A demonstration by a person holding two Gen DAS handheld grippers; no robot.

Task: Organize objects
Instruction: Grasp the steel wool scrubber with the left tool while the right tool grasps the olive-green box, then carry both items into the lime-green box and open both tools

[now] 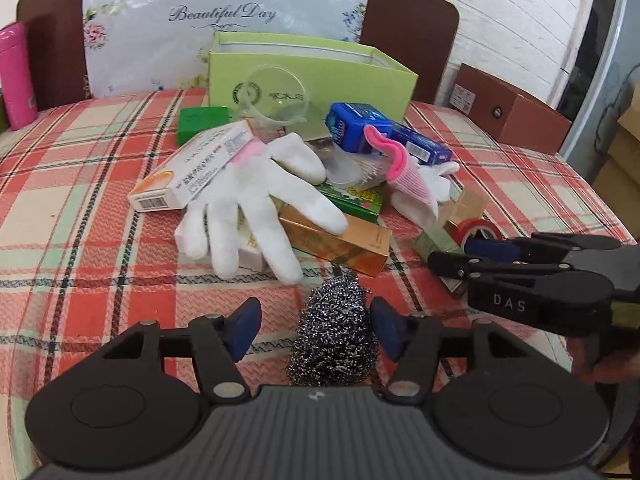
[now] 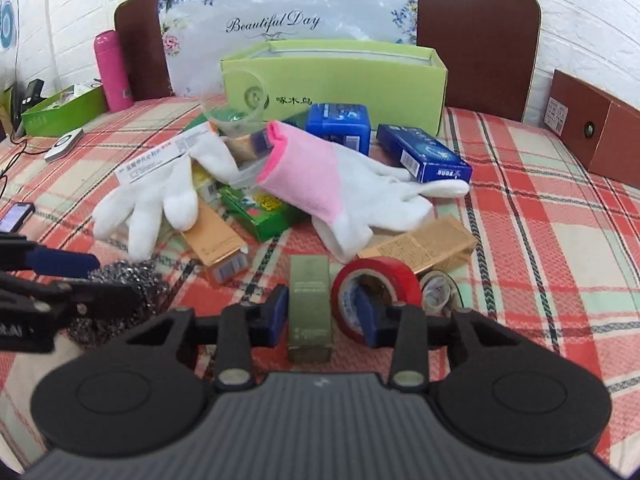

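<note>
On the plaid cloth, left side: my left gripper (image 1: 316, 330) is spread wide around the steel scourer (image 1: 334, 344), pads not touching. Centre: white glove (image 1: 256, 204) over boxes. Right: my right gripper (image 2: 322, 316) is open astride the olive box (image 2: 310, 312), red tape roll (image 2: 376, 292) against one finger.

Scene evenly lit, soft daylight, shadows weak. Strong fisheye bending and dark vignetting seen at edges. Slight blur noted throughout.
</note>
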